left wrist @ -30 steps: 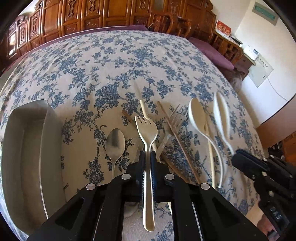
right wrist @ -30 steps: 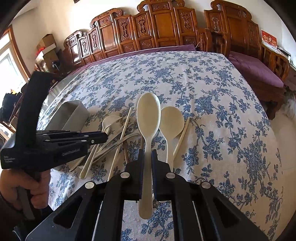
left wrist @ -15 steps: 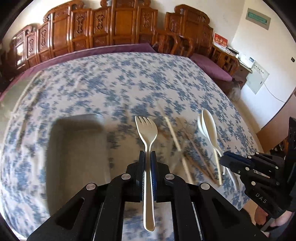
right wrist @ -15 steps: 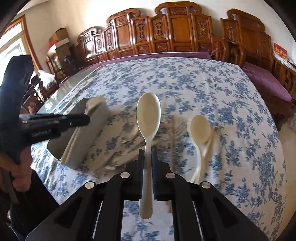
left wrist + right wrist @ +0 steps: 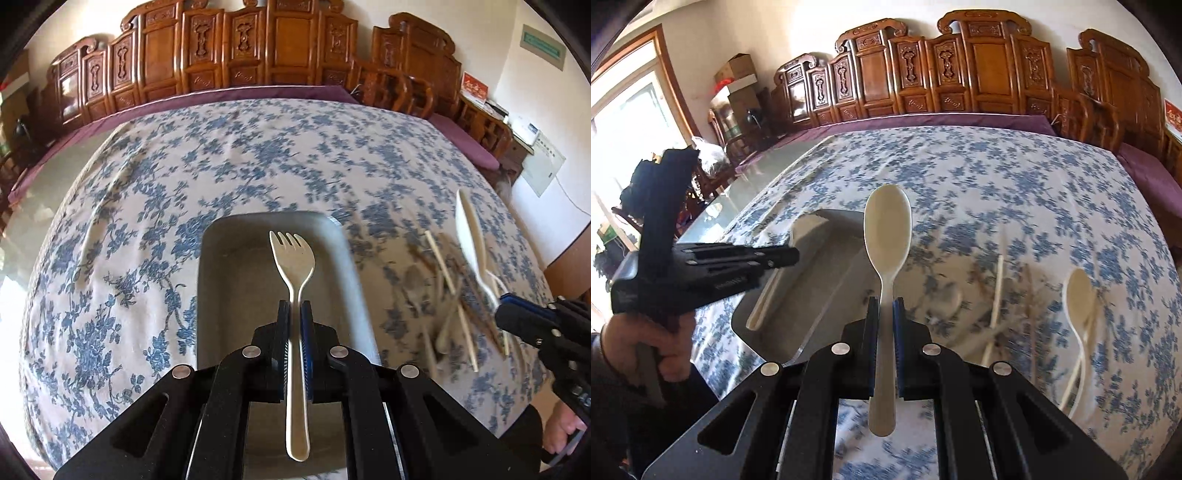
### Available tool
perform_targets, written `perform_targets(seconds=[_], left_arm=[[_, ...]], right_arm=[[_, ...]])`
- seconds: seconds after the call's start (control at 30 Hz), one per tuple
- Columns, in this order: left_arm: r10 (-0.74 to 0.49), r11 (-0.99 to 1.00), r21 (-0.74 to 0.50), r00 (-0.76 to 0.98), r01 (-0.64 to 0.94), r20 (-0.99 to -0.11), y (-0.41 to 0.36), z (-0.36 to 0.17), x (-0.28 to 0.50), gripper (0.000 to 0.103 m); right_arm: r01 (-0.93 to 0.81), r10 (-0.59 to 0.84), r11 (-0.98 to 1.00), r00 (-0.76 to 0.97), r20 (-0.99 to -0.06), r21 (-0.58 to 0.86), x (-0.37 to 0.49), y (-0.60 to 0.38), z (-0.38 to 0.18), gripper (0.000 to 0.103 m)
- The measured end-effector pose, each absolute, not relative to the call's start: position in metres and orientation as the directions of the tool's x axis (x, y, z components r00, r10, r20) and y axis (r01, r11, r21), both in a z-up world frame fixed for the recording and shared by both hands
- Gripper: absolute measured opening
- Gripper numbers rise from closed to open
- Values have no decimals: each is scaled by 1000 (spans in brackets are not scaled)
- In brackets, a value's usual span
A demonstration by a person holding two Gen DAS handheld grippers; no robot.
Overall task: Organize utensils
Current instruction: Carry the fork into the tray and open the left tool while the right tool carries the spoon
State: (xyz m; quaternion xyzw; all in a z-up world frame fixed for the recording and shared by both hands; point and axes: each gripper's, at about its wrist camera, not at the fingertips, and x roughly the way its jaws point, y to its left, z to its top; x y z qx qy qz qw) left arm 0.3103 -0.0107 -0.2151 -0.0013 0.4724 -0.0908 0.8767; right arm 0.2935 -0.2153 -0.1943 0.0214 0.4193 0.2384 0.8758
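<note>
My left gripper (image 5: 294,314) is clenched on the cream fork (image 5: 293,266), tines out ahead over the metal tray (image 5: 210,280). My right gripper (image 5: 885,314) grips the cream spoon (image 5: 887,236); tray to its left, blurred loose utensils (image 5: 1078,295) on the floral cloth (image 5: 997,177) to its right.

A blue-flowered tablecloth (image 5: 155,221) covers the table, and a purple cloth (image 5: 923,122) shows along its far edge. Carved wooden chairs (image 5: 236,48) stand in a row against the pale wall behind. In the right wrist view, cardboard boxes (image 5: 737,70) are stacked in the corner beside a bright window (image 5: 631,122). In the left wrist view, a white wall panel (image 5: 545,164) and a green sign (image 5: 542,50) show at right.
</note>
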Motion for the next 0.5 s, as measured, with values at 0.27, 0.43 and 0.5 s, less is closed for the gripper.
perform_targets(seconds=[0.27, 0.43, 0.5], left_arm=[[-139, 988, -81, 524, 132, -841, 4, -238, 317, 6], [-150, 987, -92, 553, 131, -820, 14, -228, 314, 6], [-147, 988, -90, 569, 127, -809, 20, -222, 312, 6]], right_arm=[[-426, 443, 875, 516, -733, 229, 303, -182, -197, 10], [-424, 444, 875, 508, -739, 234, 308, -167, -199, 10], [-422, 447, 874, 500, -742, 242, 311, -159, -201, 10]])
